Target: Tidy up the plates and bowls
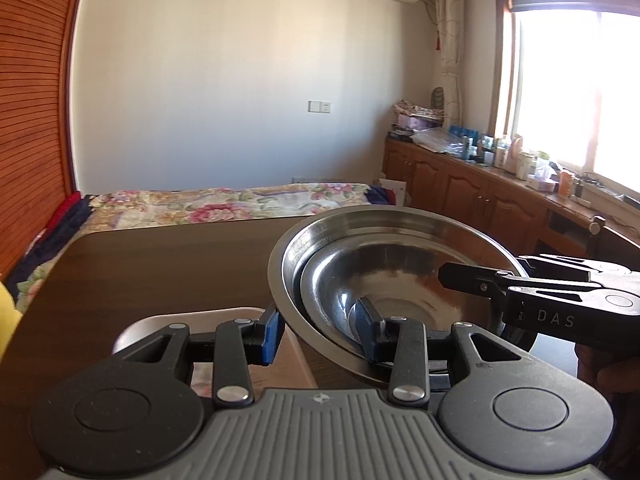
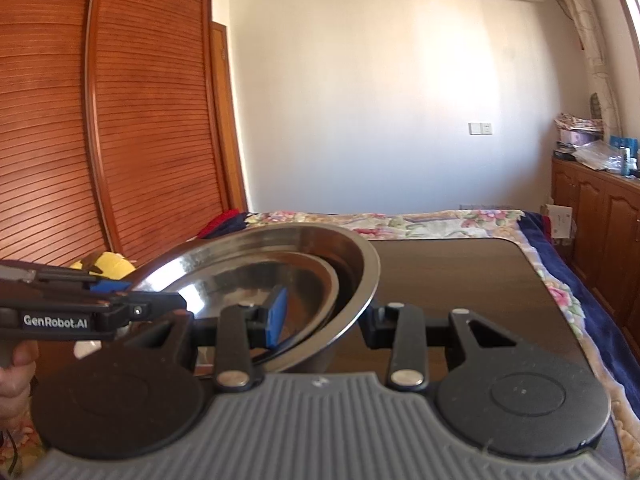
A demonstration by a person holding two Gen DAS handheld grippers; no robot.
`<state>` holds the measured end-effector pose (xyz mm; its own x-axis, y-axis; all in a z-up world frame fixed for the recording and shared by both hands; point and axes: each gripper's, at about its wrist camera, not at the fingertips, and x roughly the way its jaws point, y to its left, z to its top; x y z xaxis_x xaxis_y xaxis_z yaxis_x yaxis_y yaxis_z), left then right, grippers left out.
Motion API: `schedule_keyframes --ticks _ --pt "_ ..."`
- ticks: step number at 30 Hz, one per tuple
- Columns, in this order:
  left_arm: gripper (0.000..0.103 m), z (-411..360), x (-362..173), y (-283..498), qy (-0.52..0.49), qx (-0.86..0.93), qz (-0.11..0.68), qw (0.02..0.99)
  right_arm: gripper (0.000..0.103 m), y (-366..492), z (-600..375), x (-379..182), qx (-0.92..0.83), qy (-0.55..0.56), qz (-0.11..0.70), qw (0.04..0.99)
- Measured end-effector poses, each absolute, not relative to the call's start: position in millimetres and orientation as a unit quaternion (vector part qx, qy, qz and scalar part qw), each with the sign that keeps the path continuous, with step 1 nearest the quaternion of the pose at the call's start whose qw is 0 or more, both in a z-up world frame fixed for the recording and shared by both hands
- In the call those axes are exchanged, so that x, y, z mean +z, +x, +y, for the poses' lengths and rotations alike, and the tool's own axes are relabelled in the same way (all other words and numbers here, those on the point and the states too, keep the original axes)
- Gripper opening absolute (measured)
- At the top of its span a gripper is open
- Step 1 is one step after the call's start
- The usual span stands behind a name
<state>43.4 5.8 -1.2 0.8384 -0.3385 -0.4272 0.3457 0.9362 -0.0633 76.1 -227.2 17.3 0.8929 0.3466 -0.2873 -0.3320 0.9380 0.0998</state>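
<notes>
So the person is carrying the nested stack: a smaller steel bowl [image 1: 384, 292] sitting inside the big steel bowl [image 1: 400, 220], both tilted and held up off the dark table [image 1: 160, 264]. The left gripper [image 1: 320, 332] is pinching the near rim of the stack, and the right gripper [image 2: 324, 316] is clamping the opposite edge. Looks like the carry step, probably heading for the pale tray [image 1: 200, 318] just beside it. Next move likely needs both hands lowering evenly, keeping the stack level so the inner bowl isn't sliding.
</notes>
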Motion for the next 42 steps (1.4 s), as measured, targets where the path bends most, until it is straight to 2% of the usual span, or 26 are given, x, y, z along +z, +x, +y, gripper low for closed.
schedule_keyframes --ticks 18,42 --pt "0.040 70 -6 39 0.006 -0.100 0.242 0.965 0.040 90 -163 19 0.254 -0.008 0.176 0.951" --pt "0.040 85 -26 38 0.000 -0.072 0.265 0.962 0.040 100 -141 5 0.277 -0.015 0.214 0.937"
